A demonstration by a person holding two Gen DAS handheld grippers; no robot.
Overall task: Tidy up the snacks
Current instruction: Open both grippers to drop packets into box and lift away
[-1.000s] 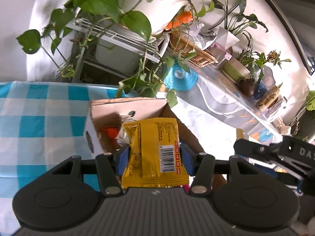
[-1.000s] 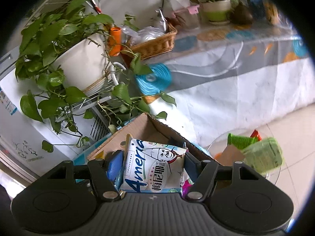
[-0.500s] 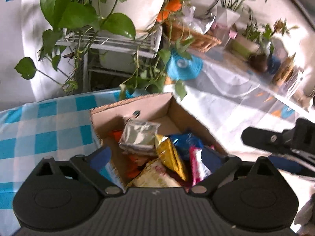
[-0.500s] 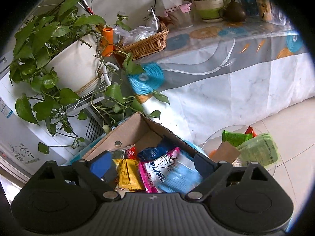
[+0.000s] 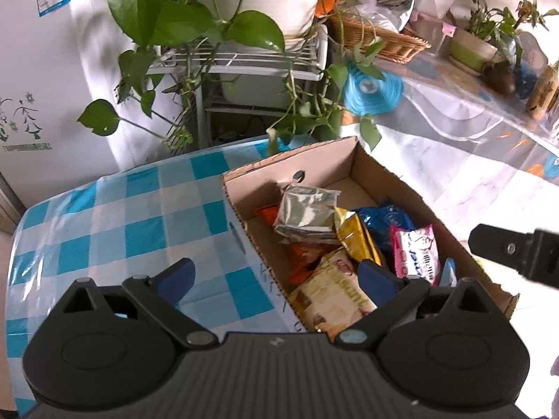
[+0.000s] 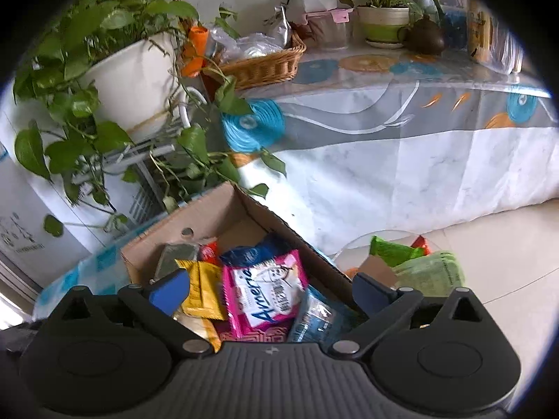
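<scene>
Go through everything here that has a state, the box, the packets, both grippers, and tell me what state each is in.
cardboard box: open-topped, partly filled with packets
yellow packet: lying loose in the box, not gripped
pink packet: lying loose on the pile, not gripped
silver packet: resting on other packets
left gripper: jaws wide, nothing between them
right gripper: jaws opening, pressing on nothing

Place: a lived-in home room
Signs: potted plants (image 6: pixel 129 66) left, wicker basket (image 6: pixel 265 64) and teapot (image 6: pixel 424 35) on far clothed table (image 6: pixel 401 111)
</scene>
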